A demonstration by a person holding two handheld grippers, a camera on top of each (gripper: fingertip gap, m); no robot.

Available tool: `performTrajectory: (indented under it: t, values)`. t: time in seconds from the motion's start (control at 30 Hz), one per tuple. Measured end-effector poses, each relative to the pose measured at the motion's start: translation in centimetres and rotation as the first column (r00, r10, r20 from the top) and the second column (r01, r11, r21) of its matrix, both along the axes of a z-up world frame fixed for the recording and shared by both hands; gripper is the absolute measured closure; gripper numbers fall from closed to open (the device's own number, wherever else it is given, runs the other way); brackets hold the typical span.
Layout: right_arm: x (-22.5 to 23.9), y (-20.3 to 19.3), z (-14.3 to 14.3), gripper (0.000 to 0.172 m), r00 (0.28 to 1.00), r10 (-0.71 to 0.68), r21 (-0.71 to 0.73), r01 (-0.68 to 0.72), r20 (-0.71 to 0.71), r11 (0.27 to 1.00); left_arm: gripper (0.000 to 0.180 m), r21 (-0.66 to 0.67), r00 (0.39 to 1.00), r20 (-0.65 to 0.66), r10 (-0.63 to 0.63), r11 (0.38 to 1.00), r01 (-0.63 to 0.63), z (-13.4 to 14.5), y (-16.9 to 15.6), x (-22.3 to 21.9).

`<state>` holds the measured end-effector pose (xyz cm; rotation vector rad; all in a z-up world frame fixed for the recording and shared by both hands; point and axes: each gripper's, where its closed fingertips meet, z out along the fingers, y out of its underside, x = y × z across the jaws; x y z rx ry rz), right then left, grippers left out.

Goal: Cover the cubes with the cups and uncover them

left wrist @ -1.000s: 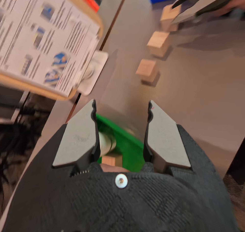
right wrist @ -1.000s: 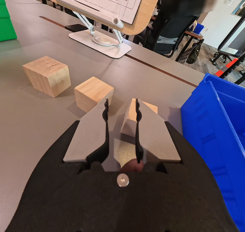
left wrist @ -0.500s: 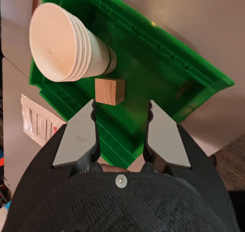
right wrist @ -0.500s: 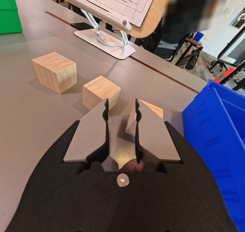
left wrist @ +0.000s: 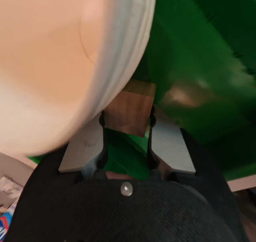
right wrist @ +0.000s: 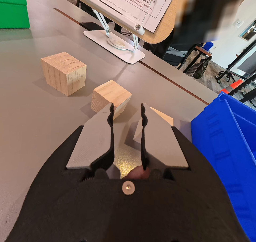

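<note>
Cubes of pale, square-edged wood [right wrist: 63, 73] [right wrist: 110, 95] [right wrist: 164, 119] are lying uncovered on the grey matte table [right wrist: 20, 117]; covering is not yet begun. Left gripper [left wrist: 126, 117] is straddling a darker cube [left wrist: 127, 113] in the green bin [left wrist: 194, 55], beside stacked white paper cups [left wrist: 121, 41]; pad contact is blurred; right gripper [right wrist: 126, 106] is hanging parted, holding nothing.

The hand-held gripper [left wrist: 126, 117] straddles a brown cube [left wrist: 128, 114] in the green bin [left wrist: 194, 55], beside stacked cups [left wrist: 55, 55].
</note>
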<state>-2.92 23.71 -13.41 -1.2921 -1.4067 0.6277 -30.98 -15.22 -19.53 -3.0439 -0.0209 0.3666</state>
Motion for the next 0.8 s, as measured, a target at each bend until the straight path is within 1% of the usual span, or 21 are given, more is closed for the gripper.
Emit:
performTrajectory:
  t: [0.07, 0.13, 0.17, 0.2, 0.3, 0.37, 0.43, 0.53, 0.6, 0.67, 0.8]
  values:
    - [0.1, 0.0, 0.0, 0.135, 1.000, 0.001, 0.005, -0.001, -0.002, 1.000, 0.116, -0.033, 1.000, -0.026, -0.013, 0.999, 0.012, -0.1, 0.0, 0.1]
    - [0.2, 0.0, 0.0, 0.136, 1.000, -0.001, 0.007, 0.001, -0.002, 1.000, 0.117, -0.050, 1.000, 0.006, -0.028, 0.998, 0.028, 0.2, 0.0, 1.5]
    - [0.2, 0.0, 0.0, 0.136, 1.000, -0.002, 0.008, 0.002, -0.003, 1.000, 0.116, -0.053, 0.999, 0.010, -0.041, 0.998, 0.042, 0.5, -0.2, 2.0]
    - [0.2, 0.0, 0.0, 0.136, 1.000, -0.003, 0.008, 0.003, -0.004, 1.000, 0.117, -0.051, 0.998, -0.015, -0.059, 0.997, 0.058, 1.1, -0.3, 2.2]
    - [0.2, 0.2, -0.1, 0.136, 1.000, -0.009, 0.007, 0.009, -0.005, 1.000, 0.117, -0.034, 0.993, -0.085, -0.082, 0.996, 0.079, 4.0, -1.0, 2.6]
    - [0.2, 0.4, -0.1, 0.136, 1.000, -0.013, 0.003, 0.013, -0.004, 1.000, 0.117, -0.013, 0.987, -0.127, -0.096, 0.995, 0.095, 6.7, -1.3, 2.9]
    - [0.2, 0.4, 0.0, 0.136, 1.000, -0.013, -0.007, 0.013, -0.011, 1.000, 0.117, 0.021, 0.982, -0.154, -0.113, 0.993, 0.118, 9.8, -0.9, 3.9]
    - [0.3, 0.6, 0.2, 0.137, 1.000, -0.019, -0.011, 0.019, -0.020, 1.000, 0.117, 0.074, 0.956, -0.237, -0.172, 0.978, 0.195, 14.5, 1.5, 5.9]
    - [0.3, 0.6, 0.3, 0.138, 0.999, -0.015, -0.011, 0.015, -0.028, 1.000, 0.117, 0.076, 0.924, -0.308, -0.226, 0.962, 0.261, 16.6, 3.7, 7.4]
    - [0.2, 0.7, 0.5, 0.138, 0.999, -0.016, -0.006, 0.015, -0.040, 1.000, 0.119, 0.069, 0.896, -0.334, -0.293, 0.940, 0.333, 17.5, 6.0, 9.5]
    - [0.2, 1.1, 0.7, 0.138, 0.998, -0.022, 0.004, 0.023, -0.059, 1.000, 0.119, 0.156, 0.873, -0.306, -0.379, 0.885, 0.439, 17.3, 11.4, 13.4]
